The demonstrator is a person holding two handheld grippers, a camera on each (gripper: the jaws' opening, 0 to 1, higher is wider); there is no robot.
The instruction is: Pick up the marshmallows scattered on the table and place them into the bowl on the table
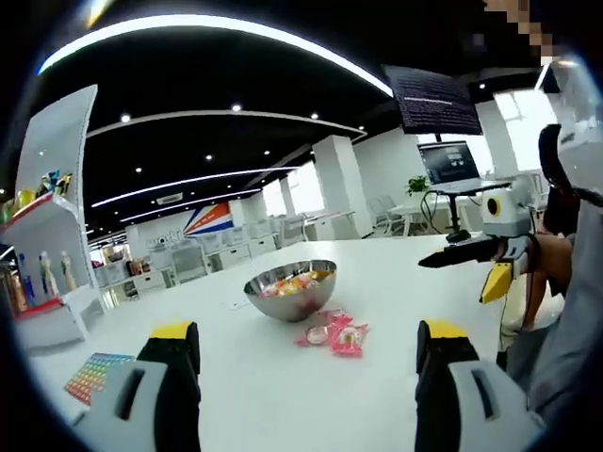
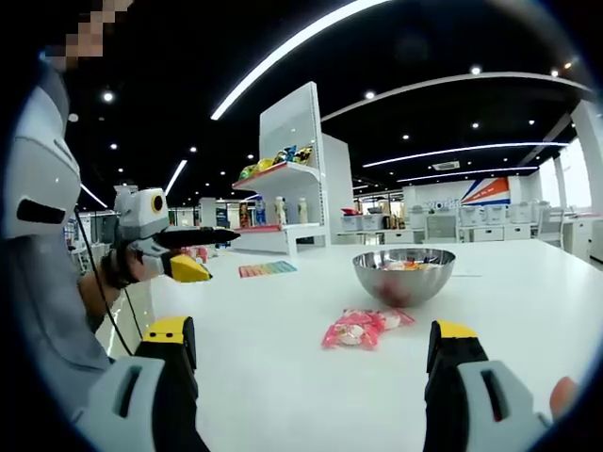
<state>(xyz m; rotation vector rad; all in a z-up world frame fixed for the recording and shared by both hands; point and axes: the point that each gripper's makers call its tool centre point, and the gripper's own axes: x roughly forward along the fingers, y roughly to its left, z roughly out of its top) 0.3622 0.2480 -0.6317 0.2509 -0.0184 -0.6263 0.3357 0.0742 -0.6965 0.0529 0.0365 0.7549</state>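
A steel bowl (image 1: 290, 290) (image 2: 403, 273) stands on the white table (image 1: 396, 311) (image 2: 283, 377) with wrapped sweets inside. Pink marshmallow packets (image 1: 334, 332) (image 2: 363, 327) lie on the table just in front of it. My left gripper (image 1: 309, 344) is open and empty, held back from the packets and above the table. My right gripper (image 2: 311, 341) is open and empty too, at about the same distance from the packets. Each gripper shows in the other's view, held up off the table: the right gripper (image 1: 471, 264) at the right, the left gripper (image 2: 212, 254) at the left.
A colourful sheet (image 1: 94, 372) (image 2: 267, 269) lies on the table near a white shelf unit (image 1: 47, 245) (image 2: 283, 188) with bottles and goods. A laptop (image 1: 450, 165) on a stand sits beyond the table. A person's sleeve (image 1: 575, 320) (image 2: 47, 311) fills one side.
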